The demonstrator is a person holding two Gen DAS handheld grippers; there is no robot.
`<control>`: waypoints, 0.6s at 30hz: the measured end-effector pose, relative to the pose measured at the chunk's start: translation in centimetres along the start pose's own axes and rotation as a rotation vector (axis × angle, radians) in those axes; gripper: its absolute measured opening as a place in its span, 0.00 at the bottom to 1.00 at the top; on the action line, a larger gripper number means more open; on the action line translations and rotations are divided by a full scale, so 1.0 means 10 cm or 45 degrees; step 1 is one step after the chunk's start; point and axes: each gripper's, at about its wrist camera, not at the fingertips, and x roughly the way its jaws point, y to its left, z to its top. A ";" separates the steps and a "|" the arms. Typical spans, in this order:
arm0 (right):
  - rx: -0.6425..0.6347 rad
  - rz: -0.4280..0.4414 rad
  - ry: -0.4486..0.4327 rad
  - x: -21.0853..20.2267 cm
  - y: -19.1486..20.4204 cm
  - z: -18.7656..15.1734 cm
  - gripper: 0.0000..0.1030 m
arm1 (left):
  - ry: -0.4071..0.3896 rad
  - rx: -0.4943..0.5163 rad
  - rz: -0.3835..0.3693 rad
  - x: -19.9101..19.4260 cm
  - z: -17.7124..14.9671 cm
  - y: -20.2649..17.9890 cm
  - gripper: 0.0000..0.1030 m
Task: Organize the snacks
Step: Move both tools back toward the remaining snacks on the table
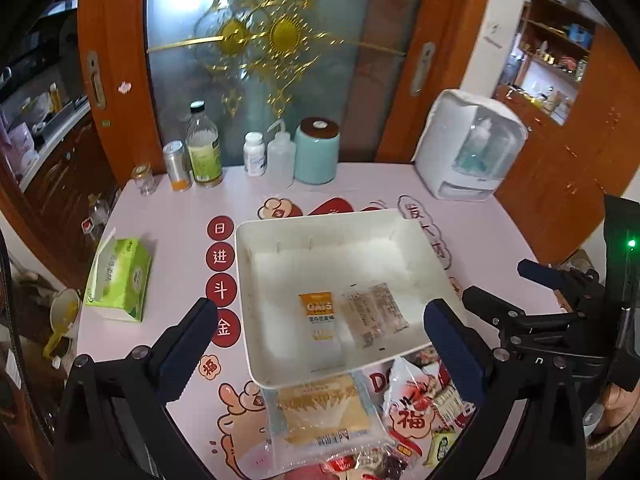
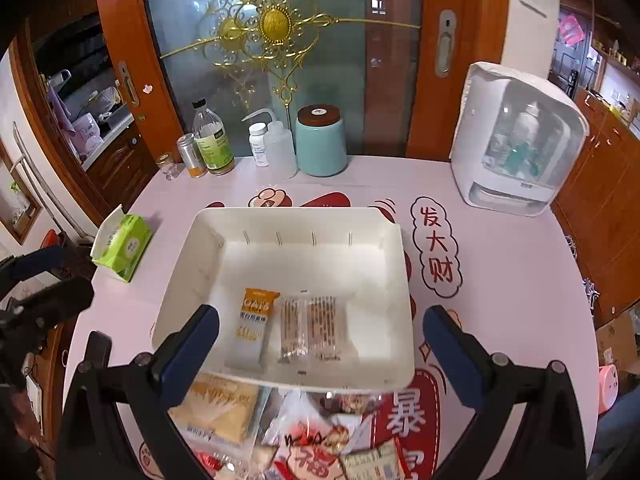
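Plainly, a sorting step is under way, with part of the work judged done. A pink table [image 2: 500, 280] is seen bearing a white tray [image 2: 404, 280] at its middle. The tray is laid with its long axis running left to right across both views, its far wall turned toward the glass door.

Two snacks are already laid inside, near the front wall and just beside each other: an orange bar [image 2: 256, 320] on the left and a clear packet [image 2: 312, 330] on the right. Each is set with its long axis pointing front to back, across the tray's length; the bar's orange end is pointed away toward the far wall.

A snack pile [image 2: 312, 440] is left on the table just in front of the tray, a yellow bag [image 2: 218, 408] lying at its left. This pile is judged to be what is left to move.

The left gripper [image 1: 320, 344] is held above the tray's front edge, fingers spread wide and nothing between them. The right gripper [image 2: 320, 348] is held likewise, wide apart and bare.

For the next move, one gripper would need to be lowered onto the pile, a single packet pinched by its edge, and the packet lifted over the front wall. Thin wrappers may be slippery, so a firm pinch would be called for.
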 end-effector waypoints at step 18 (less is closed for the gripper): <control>0.033 0.132 -0.108 -1.18 -0.04 -1.06 0.99 | -0.079 0.275 -0.035 -1.17 -0.98 -0.57 0.99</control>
